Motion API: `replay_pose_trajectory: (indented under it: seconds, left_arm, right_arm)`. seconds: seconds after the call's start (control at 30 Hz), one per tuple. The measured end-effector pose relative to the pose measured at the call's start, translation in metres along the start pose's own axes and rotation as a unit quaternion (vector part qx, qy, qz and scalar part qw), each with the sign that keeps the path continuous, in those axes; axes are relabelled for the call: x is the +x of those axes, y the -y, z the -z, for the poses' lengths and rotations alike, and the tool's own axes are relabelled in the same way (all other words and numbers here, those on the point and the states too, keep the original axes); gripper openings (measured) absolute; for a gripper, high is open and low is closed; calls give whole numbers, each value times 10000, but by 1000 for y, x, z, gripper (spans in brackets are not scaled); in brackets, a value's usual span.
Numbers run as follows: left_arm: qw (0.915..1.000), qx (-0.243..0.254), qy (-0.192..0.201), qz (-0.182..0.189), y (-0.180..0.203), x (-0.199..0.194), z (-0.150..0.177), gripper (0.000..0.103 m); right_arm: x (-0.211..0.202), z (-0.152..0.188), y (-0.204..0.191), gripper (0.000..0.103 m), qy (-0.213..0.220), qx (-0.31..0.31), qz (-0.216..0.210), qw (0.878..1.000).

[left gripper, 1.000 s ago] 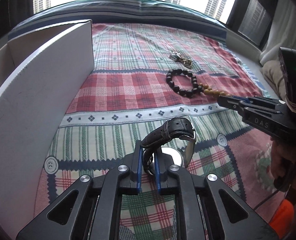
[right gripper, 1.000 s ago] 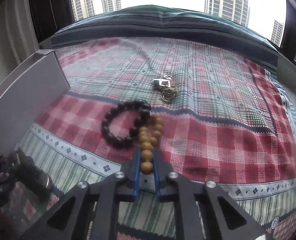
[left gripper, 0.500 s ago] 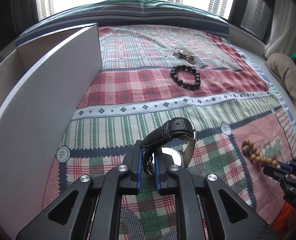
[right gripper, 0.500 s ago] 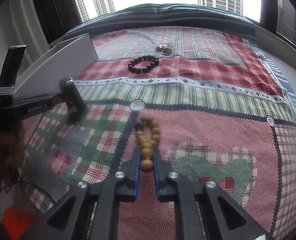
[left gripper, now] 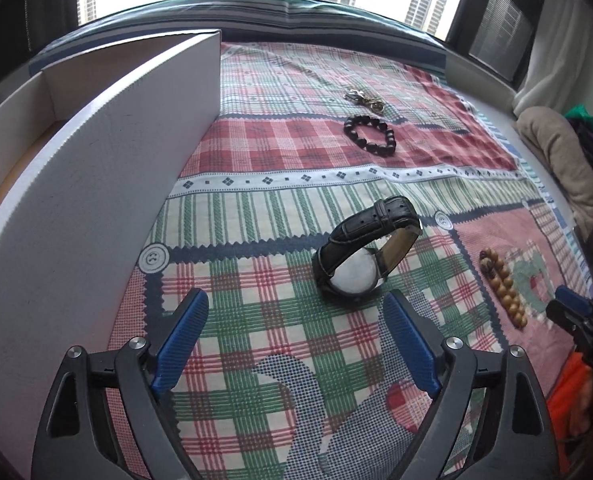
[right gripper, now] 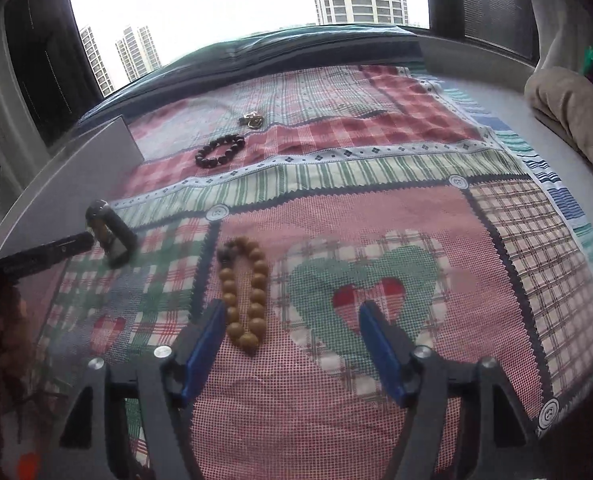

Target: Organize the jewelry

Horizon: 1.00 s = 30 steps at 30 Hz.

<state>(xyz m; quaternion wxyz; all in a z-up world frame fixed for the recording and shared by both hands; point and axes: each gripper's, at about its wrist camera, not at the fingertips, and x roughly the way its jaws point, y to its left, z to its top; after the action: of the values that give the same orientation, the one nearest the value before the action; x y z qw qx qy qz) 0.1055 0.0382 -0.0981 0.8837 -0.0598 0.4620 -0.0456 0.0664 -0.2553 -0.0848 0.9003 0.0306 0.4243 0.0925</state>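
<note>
2 bracelets [left gripper: 370,135], 1 watch [left gripper: 366,254], 1 keyring [left gripper: 363,100].

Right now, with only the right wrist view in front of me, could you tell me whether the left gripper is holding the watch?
Observer: No. The left gripper has its jaws opening with nothing between them. The watch sits on the patchwork cloth ahead of its fingertips, untouched.
Operator: Thank you. How is the watch sitting?
Observer: It rests on its case, with the black strap arching up over it.
Operator: Can you see inside the white box?
Observer: Partly. The white box has a divider wall across its inside near the far end. I cannot see any contents.
</note>
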Motion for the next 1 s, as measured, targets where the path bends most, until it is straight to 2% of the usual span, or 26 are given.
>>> replay_pose_trajectory:
  seconds: [0.13,0.23,0.37,0.5,0.67,0.77,0.87,0.93,1.0]
  left_arm:
    - [9997,60,-249,-38,2,12,13,90]
    - [9995,210,-190,-130,9,14,20,98]
    - [9983,463,-192,-308,17,17,21,99]
    - [9994,312,-151,31,11,15,5,99]
    - [9986,152,288,426,11,5,-24,99]
    - [9961,344,494,647,19,5,-35,98]
    - [9933,682,483,793,30,9,-39,91]
    - [9907,996,383,847,39,12,-38,77]
    - [9880,1274,328,805,46,12,-32,68]
  right_arm:
    - [3,1,1,70,-64,31,15,10000]
    - [10,2,-1,70,-218,1,-68,9997]
    - [14,6,-6,70,-342,-117,-183,9992]
    - [16,6,-6,70,-372,-118,-237,9990]
    - [11,-4,-17,70,-271,-323,-450,9981]
    - [15,-12,-35,69,-290,-593,-747,9950]
    - [29,-21,-51,68,-356,-770,-921,9921]
    - [45,-29,-57,62,-426,-835,-818,9922]
    - [62,-36,-60,55,-546,-819,-853,9915]
